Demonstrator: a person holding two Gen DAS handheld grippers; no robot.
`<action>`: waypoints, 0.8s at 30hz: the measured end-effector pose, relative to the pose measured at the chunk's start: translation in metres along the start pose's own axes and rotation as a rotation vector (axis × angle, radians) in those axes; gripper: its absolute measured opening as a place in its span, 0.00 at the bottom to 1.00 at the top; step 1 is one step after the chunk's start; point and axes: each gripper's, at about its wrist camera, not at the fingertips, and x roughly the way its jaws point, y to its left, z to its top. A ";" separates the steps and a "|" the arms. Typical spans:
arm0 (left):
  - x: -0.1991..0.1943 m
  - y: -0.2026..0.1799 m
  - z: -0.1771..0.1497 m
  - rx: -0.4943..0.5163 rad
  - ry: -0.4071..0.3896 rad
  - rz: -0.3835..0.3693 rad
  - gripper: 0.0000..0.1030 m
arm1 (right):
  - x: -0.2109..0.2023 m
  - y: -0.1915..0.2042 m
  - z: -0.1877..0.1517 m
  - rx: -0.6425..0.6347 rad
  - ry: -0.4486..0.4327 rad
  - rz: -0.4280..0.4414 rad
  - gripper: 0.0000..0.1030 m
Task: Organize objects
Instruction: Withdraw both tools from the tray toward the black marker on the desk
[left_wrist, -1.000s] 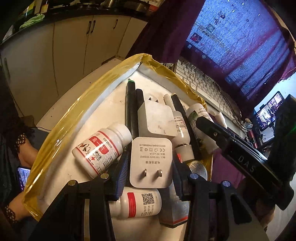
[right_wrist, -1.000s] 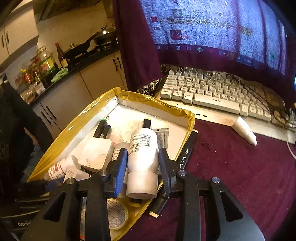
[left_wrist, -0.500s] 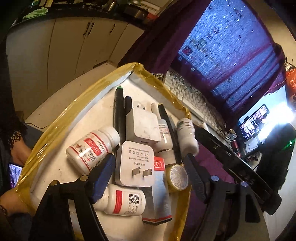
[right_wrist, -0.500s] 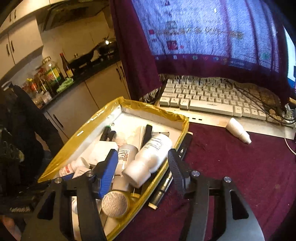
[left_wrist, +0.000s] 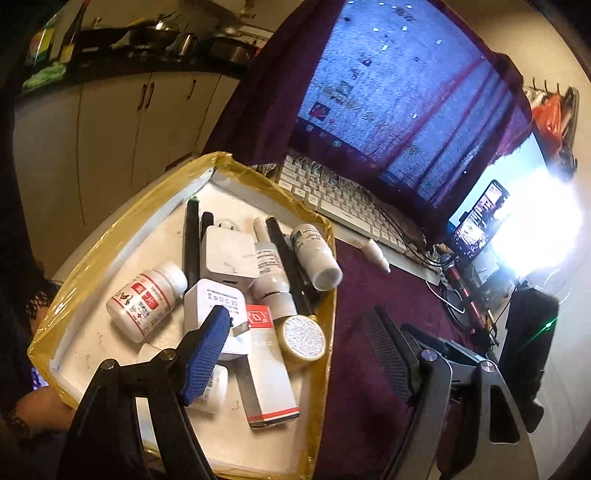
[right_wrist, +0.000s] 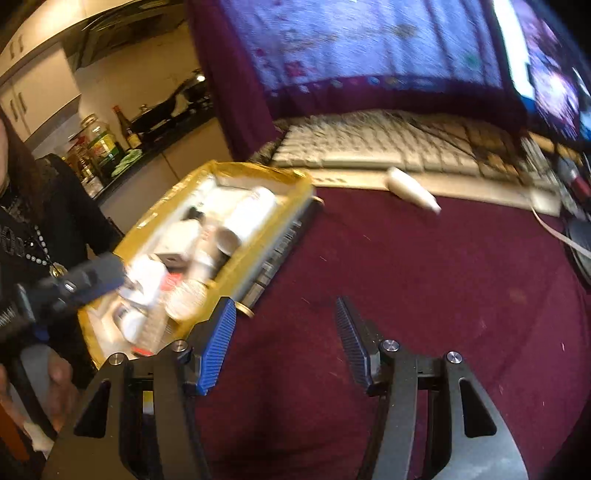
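Both hand-held grippers (left_wrist: 299, 350) (right_wrist: 284, 343) wide — empty

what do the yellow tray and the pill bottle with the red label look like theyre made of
The tray looks like a white foam or card box wrapped in glossy yellow tape: its rim wrinkles and glints. The pill bottle seems to be opaque white plastic with a smooth sheen and a printed red label.

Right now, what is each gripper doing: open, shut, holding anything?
Left gripper: open, empty, above the tray.
Right gripper: open, empty, over the cloth.
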 end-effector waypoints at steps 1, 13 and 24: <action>-0.001 -0.002 0.000 0.008 -0.001 0.027 0.70 | -0.002 -0.007 -0.003 0.017 0.001 -0.005 0.54; -0.001 0.016 -0.007 -0.048 0.018 0.099 0.70 | -0.002 -0.023 -0.010 0.047 0.008 -0.002 0.54; -0.011 -0.018 -0.008 0.023 -0.014 -0.002 0.70 | 0.006 -0.025 -0.016 0.058 0.027 -0.025 0.54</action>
